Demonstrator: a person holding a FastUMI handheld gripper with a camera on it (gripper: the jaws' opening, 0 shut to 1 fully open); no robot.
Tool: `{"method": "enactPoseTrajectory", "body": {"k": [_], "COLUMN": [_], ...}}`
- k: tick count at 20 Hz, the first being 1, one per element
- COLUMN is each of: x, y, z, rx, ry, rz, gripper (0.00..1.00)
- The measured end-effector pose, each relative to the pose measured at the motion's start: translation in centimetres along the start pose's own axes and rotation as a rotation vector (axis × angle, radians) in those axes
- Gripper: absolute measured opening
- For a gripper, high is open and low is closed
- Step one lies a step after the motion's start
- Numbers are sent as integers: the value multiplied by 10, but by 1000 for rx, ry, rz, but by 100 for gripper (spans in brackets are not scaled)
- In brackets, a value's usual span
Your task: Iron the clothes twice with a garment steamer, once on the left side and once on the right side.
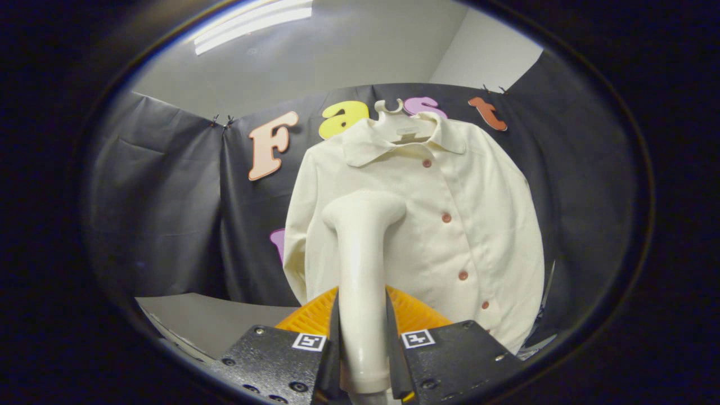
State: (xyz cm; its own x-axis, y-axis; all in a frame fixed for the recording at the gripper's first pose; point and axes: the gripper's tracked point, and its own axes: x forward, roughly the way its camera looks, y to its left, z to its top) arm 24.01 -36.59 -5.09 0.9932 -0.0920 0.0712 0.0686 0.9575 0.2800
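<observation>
The black cloth wall [169, 197] is hanging across the back of the booth, folding at a corner, with pale plain wall and a ceiling light strip [253, 25] showing above it. In front of that cloth a cream shirt [450, 236] is hanging on a pale hanger [394, 115], collar up, its row of reddish buttons [446, 217] running down the front. A grey tabletop [208, 320] is lying low beside my fingers, below the shirt's sleeve. I am holding the garment steamer [363, 270] upright between my fingers, and its cream neck is rising just ahead of me and bending at the top toward the shirt's chest, on the sleeve side of the buttons; whether the head is touching the fabric I cannot tell. The steamer is blocking my view of part of the shirt front. My gripper [363, 343] is clamping both fingers on the steamer's handle, with something orange and ribbed [416, 312] sitting just behind it.
</observation>
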Motion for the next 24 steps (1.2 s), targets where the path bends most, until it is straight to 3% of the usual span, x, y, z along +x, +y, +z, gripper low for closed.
{"method": "enactPoseTrajectory", "body": {"k": [24], "x": [-70], "y": [-37], "z": [-154], "rx": [171], "ry": [213], "rz": [-47], "gripper": [34]}}
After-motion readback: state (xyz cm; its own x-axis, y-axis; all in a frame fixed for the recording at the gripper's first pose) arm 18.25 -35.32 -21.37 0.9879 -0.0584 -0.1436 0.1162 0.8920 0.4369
